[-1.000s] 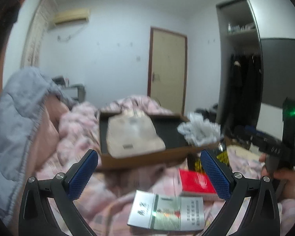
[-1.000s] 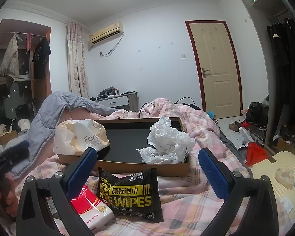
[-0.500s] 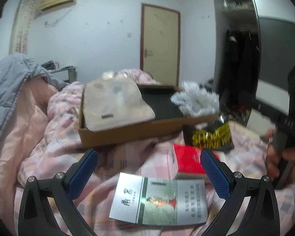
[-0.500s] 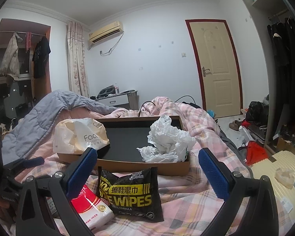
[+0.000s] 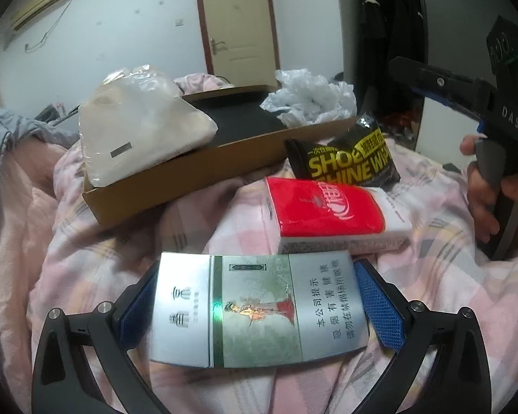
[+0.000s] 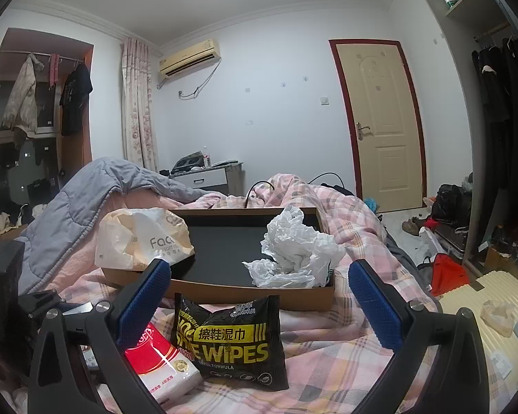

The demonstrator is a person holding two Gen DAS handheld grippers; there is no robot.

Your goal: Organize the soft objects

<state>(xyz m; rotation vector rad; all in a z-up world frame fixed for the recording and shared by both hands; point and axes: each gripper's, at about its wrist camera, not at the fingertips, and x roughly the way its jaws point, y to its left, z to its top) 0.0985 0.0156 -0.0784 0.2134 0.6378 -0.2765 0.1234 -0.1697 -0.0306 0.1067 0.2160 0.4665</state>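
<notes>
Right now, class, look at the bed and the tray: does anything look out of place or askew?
Yes. The tray sits tilted on the rumpled quilt. The tissue pack overhangs its left rim. The silver carton, between the left gripper's open fingers, looks rigid, unlike the soft packs beside it.

A silver-green flat pack lay low in the frame, a red-white tissue pack above it. The black wipes pouch leaned right of centre; a beige bag and crumpled white plastic sat in the cardboard tray.
</notes>
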